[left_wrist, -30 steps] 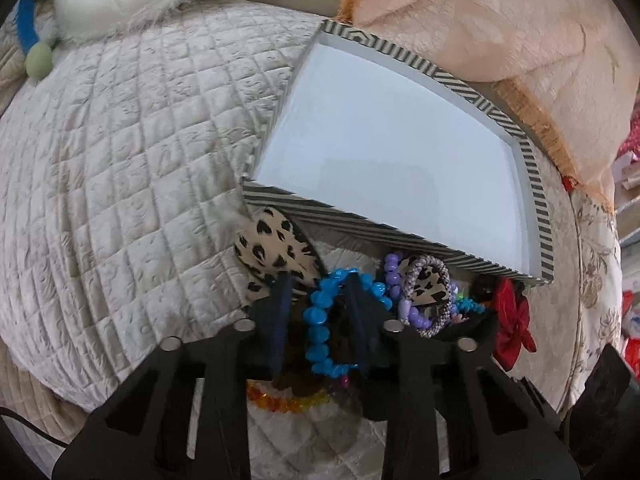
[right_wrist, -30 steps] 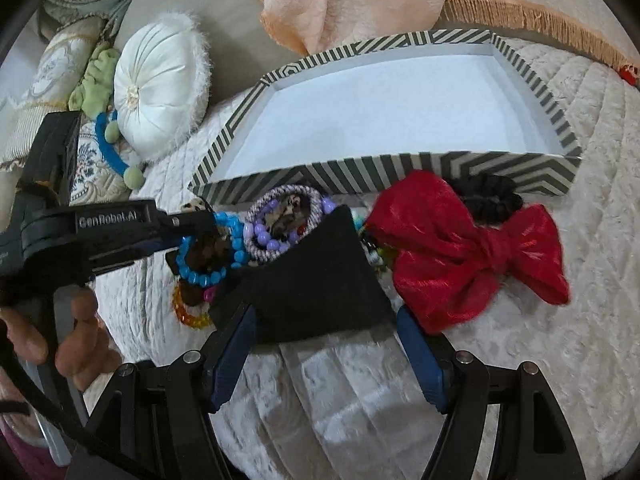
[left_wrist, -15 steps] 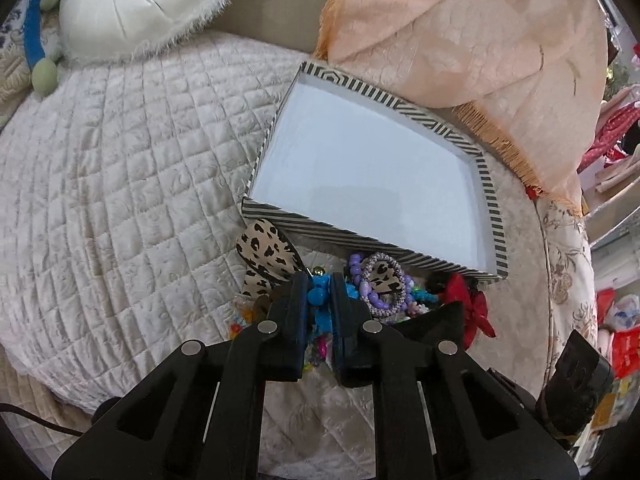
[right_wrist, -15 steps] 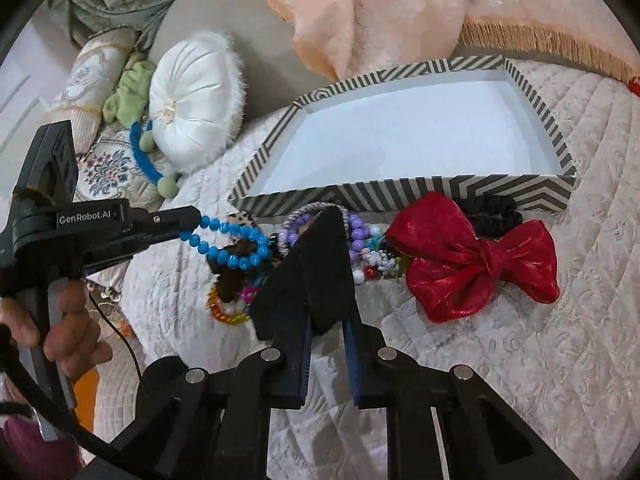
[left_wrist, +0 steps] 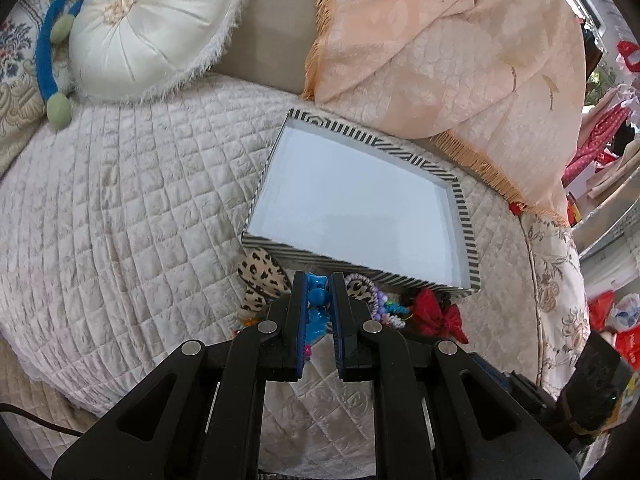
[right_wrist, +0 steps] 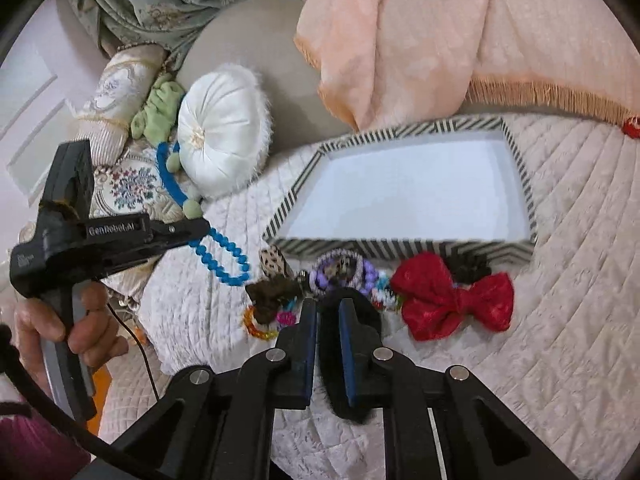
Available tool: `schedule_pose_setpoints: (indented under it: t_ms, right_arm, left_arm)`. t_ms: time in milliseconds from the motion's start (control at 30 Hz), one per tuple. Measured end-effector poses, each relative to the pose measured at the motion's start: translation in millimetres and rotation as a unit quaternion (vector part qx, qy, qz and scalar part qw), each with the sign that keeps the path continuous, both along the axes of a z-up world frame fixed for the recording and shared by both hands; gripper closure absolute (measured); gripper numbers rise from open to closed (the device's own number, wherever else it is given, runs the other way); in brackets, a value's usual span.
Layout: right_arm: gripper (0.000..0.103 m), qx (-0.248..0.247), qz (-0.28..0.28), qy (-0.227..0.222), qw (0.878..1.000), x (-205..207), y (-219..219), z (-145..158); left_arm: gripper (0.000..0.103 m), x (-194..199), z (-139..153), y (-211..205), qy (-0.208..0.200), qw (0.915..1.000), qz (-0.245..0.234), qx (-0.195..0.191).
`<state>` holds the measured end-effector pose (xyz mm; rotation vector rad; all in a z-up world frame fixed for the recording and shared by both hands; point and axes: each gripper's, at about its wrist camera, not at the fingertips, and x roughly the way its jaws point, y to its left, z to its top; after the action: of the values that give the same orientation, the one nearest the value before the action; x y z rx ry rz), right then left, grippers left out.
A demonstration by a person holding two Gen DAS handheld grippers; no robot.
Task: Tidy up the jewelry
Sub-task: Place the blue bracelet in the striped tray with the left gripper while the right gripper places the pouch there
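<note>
**Both hand-held grippers clamped on pieces from the pile, box empty**

The left hand-held gripper [left_wrist: 319, 292] has its jaws closed on a blue bead bracelet [right_wrist: 224, 258]; in the right wrist view the loop of beads hangs from its tip, clear of the quilt, and a hand [right_wrist: 66, 326] grips its black handle at the left edge. The right hand-held gripper [right_wrist: 328, 312] is shut on a black fuzzy fabric piece [right_wrist: 354, 396], which fills the narrow gap between its blue pads and sticks out beyond and below them.

Just past both grippers lies the rest of the jewelry pile on the quilted bed cover [left_wrist: 120, 208]: a leopard-print piece [left_wrist: 260, 276], a purple bead bracelet [right_wrist: 366, 276] ringed around another leopard-print item, a dark brown scrunchie [right_wrist: 270, 300], an orange bead bracelet [right_wrist: 256, 328], small multicoloured bits, a red bow [right_wrist: 452, 300] and, behind it, a black scrunchie [right_wrist: 468, 266] touching the box wall.

Directly behind the pile sits the striped box [right_wrist: 404, 246], shallow, with a black-and-white zigzag rim and a white bottom with nothing in it. Beyond the box lie a peach fringed blanket [left_wrist: 460, 60] and, to the left, a round white cushion [left_wrist: 148, 28] with a green and blue soft toy [right_wrist: 168, 152] beside it.
</note>
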<state>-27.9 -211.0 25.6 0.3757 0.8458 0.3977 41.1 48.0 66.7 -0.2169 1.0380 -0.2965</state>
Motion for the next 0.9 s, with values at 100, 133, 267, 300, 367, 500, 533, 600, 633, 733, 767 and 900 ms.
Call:
schedule_pose_setpoints:
  t_ms: [100, 133, 267, 300, 367, 500, 533, 600, 633, 733, 767, 900]
  right_arm:
    - [0.094, -0.006, -0.004, -0.012, 1.0, 4, -6, 11]
    - [0.094, -0.012, -0.005, -0.014, 1.0, 5, -7, 13]
    - [0.093, -0.051, -0.01, 0.014, 0.999, 6, -5, -2]
    - [0.087, -0.065, -0.014, 0.019, 0.998, 5, -4, -10]
    - [0.07, -0.072, -0.013, 0.045, 0.996, 6, 0, -29]
    - [0.059, -0.051, 0.001, 0.095, 0.994, 20, 15, -64]
    - [0.059, -0.06, 0.0, 0.099, 0.993, 23, 18, -69]
    - [0.059, -0.076, 0.005, 0.102, 0.992, 31, 27, -81]
    - [0.066, -0.083, 0.006, 0.099, 0.992, 33, 28, -84]
    - [0.078, -0.05, 0.012, 0.093, 0.994, 31, 18, -79]
    - [0.078, -0.044, 0.015, 0.088, 0.995, 30, 14, -74]
    - [0.078, -0.024, 0.011, 0.058, 0.998, 29, -5, -44]
  left_arm:
    - [0.093, 2, 6, -5, -0.009, 1.0, -0.002, 0.003]
    - [0.093, 4, 8, -7, -0.011, 0.9999, -0.002, 0.005]
    - [0.093, 6, 9, -11, -0.013, 0.9999, -0.004, 0.005]
    - [0.093, 6, 9, -12, -0.014, 0.9999, -0.004, 0.006]
    - [0.093, 7, 6, -14, -0.01, 0.9999, -0.006, 0.008]
    - [0.093, 9, -2, -16, -0.002, 0.9999, -0.007, 0.013]
    - [0.093, 10, -3, -16, 0.0, 0.9999, -0.007, 0.014]
    - [0.093, 10, -3, -16, -0.001, 0.9998, -0.006, 0.017]
    - [0.093, 11, -3, -15, -0.001, 0.9998, -0.005, 0.019]
    - [0.093, 16, -3, -12, -0.002, 0.9998, -0.001, 0.022]
    - [0.093, 17, -4, -11, -0.002, 0.9997, -0.001, 0.023]
    - [0.093, 30, -5, -17, -0.002, 0.9996, 0.001, 0.027]
